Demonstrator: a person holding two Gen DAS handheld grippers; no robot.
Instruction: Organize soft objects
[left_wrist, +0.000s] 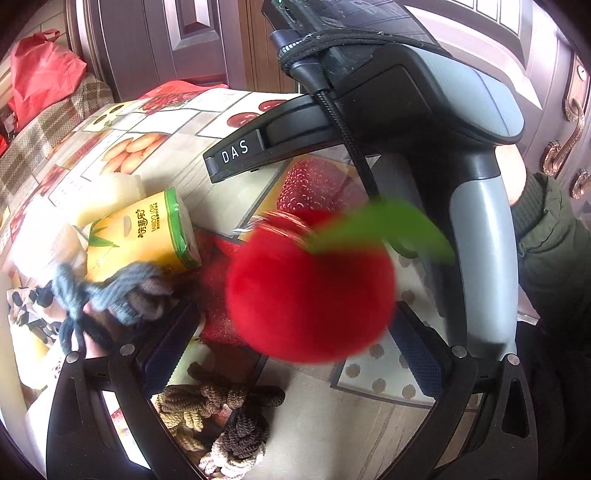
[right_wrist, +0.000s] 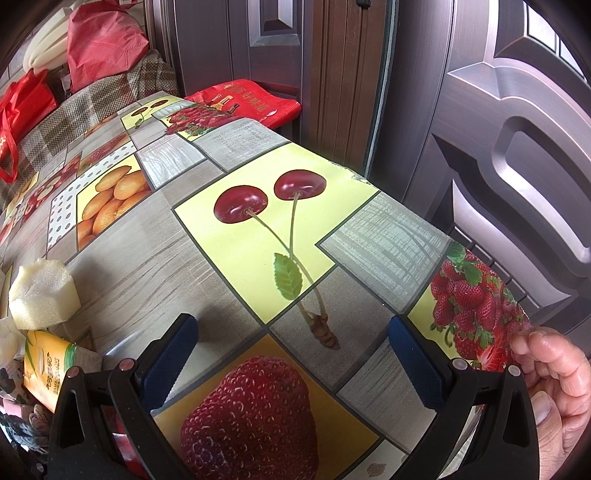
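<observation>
A red plush apple (left_wrist: 310, 295) with a green leaf (left_wrist: 388, 225) is blurred between the fingers of my left gripper (left_wrist: 295, 347). The jaws stand wide, and a gap shows between the apple and the left pad (left_wrist: 170, 343). A grey knitted piece (left_wrist: 107, 291) lies left of that pad, and brown knitted toys (left_wrist: 221, 413) lie below it. A yellow tissue pack (left_wrist: 147, 236) and a pale foam block (left_wrist: 110, 195) sit further left. My right gripper (right_wrist: 291, 347) is open over the fruit-print tablecloth (right_wrist: 258, 236) with nothing between its fingers.
The other gripper's grey-black body (left_wrist: 424, 92) crosses above the apple in the left wrist view. A hand (right_wrist: 554, 376) is at the table's right edge. Dark doors (right_wrist: 498, 147) stand behind. Red bags (right_wrist: 107, 40) rest on a checked cover at the back left.
</observation>
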